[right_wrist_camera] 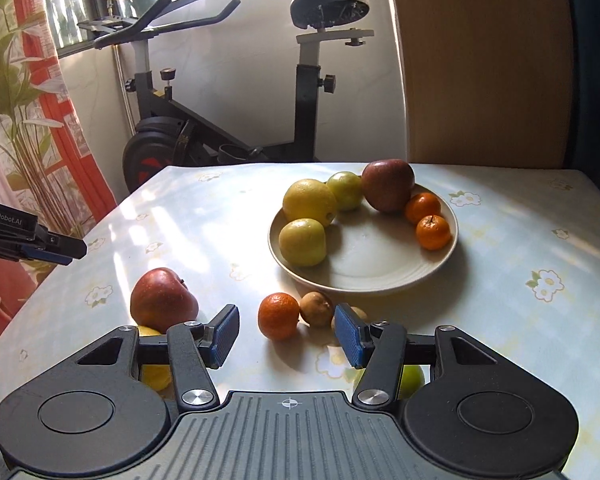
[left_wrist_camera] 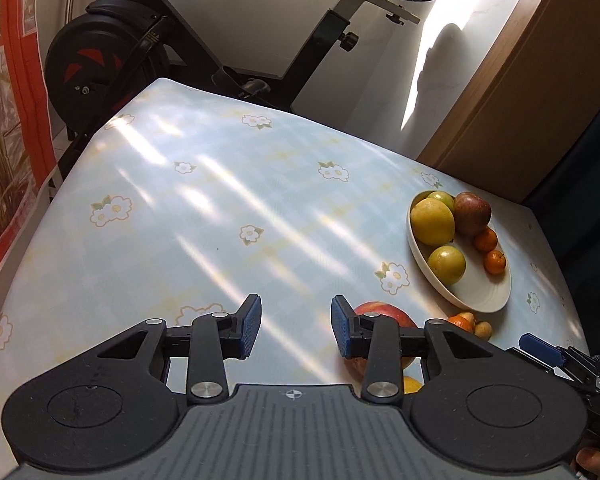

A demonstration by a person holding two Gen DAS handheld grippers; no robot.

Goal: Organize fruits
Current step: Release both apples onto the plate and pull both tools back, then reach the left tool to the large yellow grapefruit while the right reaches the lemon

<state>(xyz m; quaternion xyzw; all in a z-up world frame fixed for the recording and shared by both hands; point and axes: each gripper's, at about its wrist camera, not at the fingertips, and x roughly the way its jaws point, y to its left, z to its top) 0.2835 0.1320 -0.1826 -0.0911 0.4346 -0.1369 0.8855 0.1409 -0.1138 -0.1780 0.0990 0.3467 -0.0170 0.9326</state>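
A cream plate [right_wrist_camera: 380,276] [left_wrist_camera: 480,296] holds a yellow citrus [right_wrist_camera: 309,202], two green-yellow fruits, a dark red apple [right_wrist_camera: 388,184] and two small oranges [right_wrist_camera: 432,232]. On the table before it lie a red apple [right_wrist_camera: 162,300] [left_wrist_camera: 384,314], a small orange [right_wrist_camera: 278,316], a brown kiwi-like fruit [right_wrist_camera: 316,308], a yellow fruit [right_wrist_camera: 156,376] and a green fruit [right_wrist_camera: 412,378] partly hidden by my fingers. My right gripper [right_wrist_camera: 286,338] is open and empty just short of the small orange. My left gripper [left_wrist_camera: 296,330] is open and empty, left of the red apple.
An exercise bike [right_wrist_camera: 228,136] stands behind the table's far edge. A wooden panel [right_wrist_camera: 480,60] is at the back right and a red curtain [right_wrist_camera: 72,152] on the left. The flowered tablecloth [left_wrist_camera: 220,208] stretches left of the plate.
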